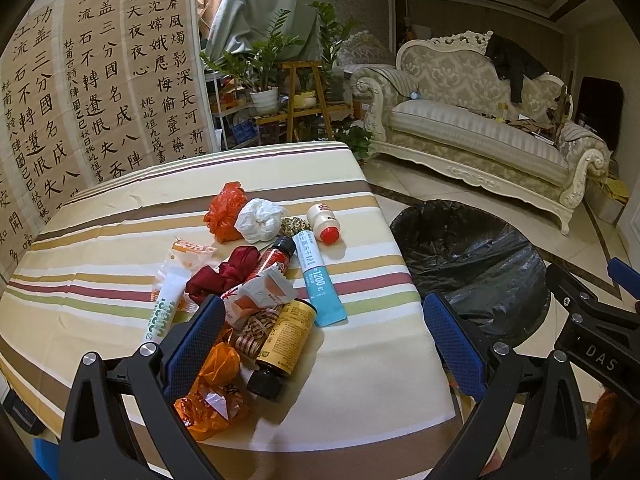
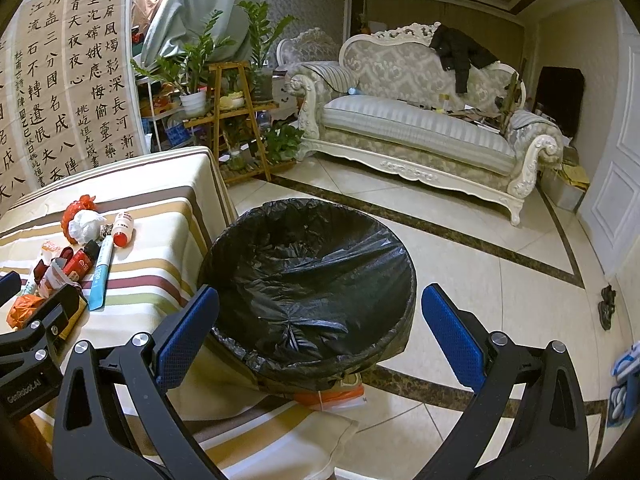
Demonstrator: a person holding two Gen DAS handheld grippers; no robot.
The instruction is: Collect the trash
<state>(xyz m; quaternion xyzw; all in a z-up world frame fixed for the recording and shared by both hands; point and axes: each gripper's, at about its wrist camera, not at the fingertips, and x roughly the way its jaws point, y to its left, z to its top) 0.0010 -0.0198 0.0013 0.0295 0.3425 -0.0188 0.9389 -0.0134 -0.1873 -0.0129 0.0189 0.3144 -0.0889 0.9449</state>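
Lying in one pile on the striped table (image 1: 100, 248) are two orange bags (image 1: 225, 212), one white paper ball (image 1: 260, 221), one white bottle (image 1: 325, 222), one blue tube (image 1: 318, 280), one yellow bottle (image 1: 282, 344), one red bottle (image 1: 276, 258), a red cloth (image 1: 224, 274) and some wrappers (image 1: 260, 294). One bin (image 2: 312, 280) with a black bag stands on the floor, just beside the table's edge. The table's far half is bare. The left gripper (image 1: 320, 340) is wide open over the pile, holding nothing. The right gripper (image 2: 320, 332) is wide open above the bin, holding nothing.
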